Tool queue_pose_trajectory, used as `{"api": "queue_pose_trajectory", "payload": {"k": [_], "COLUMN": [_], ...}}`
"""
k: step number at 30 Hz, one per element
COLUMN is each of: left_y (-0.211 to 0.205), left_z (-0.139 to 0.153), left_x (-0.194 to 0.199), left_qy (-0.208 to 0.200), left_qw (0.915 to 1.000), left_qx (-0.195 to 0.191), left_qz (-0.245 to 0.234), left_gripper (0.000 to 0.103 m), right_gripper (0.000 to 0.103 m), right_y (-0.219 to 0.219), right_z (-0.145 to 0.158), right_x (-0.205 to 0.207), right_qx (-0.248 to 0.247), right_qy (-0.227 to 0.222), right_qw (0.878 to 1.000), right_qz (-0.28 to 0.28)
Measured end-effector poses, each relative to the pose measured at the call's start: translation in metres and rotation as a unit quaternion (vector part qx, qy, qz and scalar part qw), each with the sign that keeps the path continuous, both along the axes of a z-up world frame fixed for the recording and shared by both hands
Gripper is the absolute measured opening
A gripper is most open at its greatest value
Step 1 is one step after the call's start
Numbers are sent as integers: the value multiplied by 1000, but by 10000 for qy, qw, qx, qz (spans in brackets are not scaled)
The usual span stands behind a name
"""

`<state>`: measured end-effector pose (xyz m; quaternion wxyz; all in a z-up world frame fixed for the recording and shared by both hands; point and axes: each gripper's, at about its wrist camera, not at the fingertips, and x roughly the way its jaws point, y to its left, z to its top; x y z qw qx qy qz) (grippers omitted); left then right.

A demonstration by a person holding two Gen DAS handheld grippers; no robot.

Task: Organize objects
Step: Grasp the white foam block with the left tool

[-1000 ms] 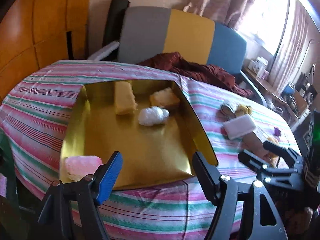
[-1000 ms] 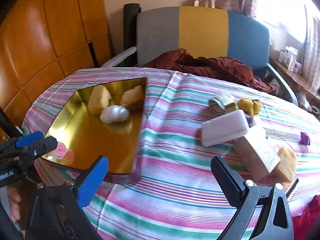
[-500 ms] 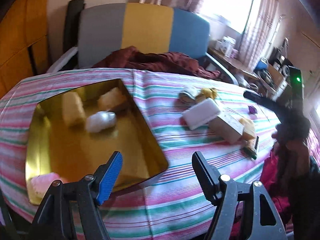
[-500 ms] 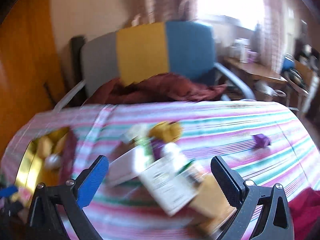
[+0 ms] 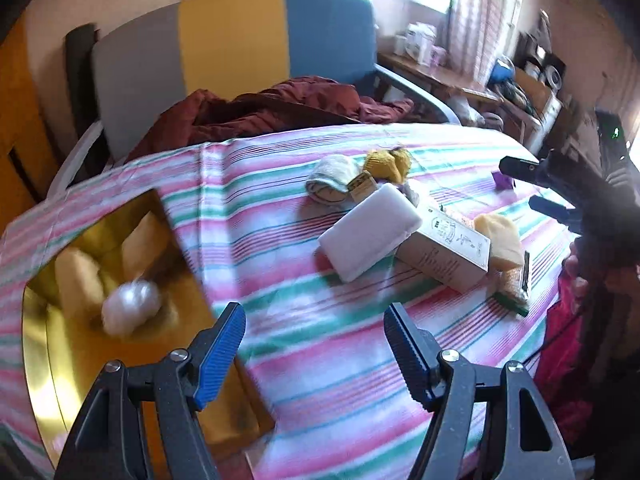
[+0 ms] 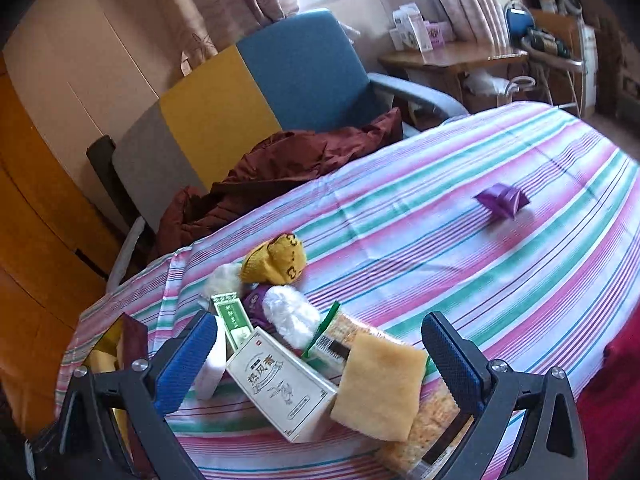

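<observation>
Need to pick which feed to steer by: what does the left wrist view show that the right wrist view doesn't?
Only the left wrist view shows the gold tray's inside with the white fluffy ball and the right tool from outside. Only the right wrist view shows the green-labelled box clearly. Both show the white block, printed carton, yellow sponge and purple item.

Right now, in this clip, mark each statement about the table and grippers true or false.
1. The right gripper holds the yellow sponge. False: its jaws stand open around the pile.
2. A white fluffy ball lies in the gold tray. True.
3. The purple packet sits apart from the pile. True.
4. The left gripper is shut. False: it is open, empty.
5. The tablecloth is plain white. False: striped pink and green.
</observation>
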<state>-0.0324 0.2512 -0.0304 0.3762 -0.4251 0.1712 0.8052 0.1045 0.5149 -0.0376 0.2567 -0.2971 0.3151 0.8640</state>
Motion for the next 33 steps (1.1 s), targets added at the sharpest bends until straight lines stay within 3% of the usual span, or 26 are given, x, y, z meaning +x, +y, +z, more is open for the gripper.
{"api": "queue_pose_trajectory", "payload": {"k": [6,10,18,25,33], "left_y": [43,69,101,113,125], "left_z": [-11,-28,-46,-57,-65], "left_x": [-10,-17,-32,-47,-51], "left_qy": [21,-27,-110,-191,-344], "left_qw": [9963,9894,9746,9685,9649], "left_qx": [-265,-628,-856,-948,-727], "left_qz": [-817,-1309,-2068,-2293,-2500], "left_gripper": [73,75,84,84,84], "right_gripper": [103,103,103,103,103], "right_y": [-4,-6,-6,-4,-5], "right_z": [-1,-2,-8,-10,-10], "right_x": [-1,-6,-10,-11,-15], "right_qx": [-61,-43,-137,-182,-200], "right_qy": [5,-34,-145,-161,-168], "right_qw": [9999,9996,9990,9988,9983], "right_qz": [146,260,395,423,519]}}
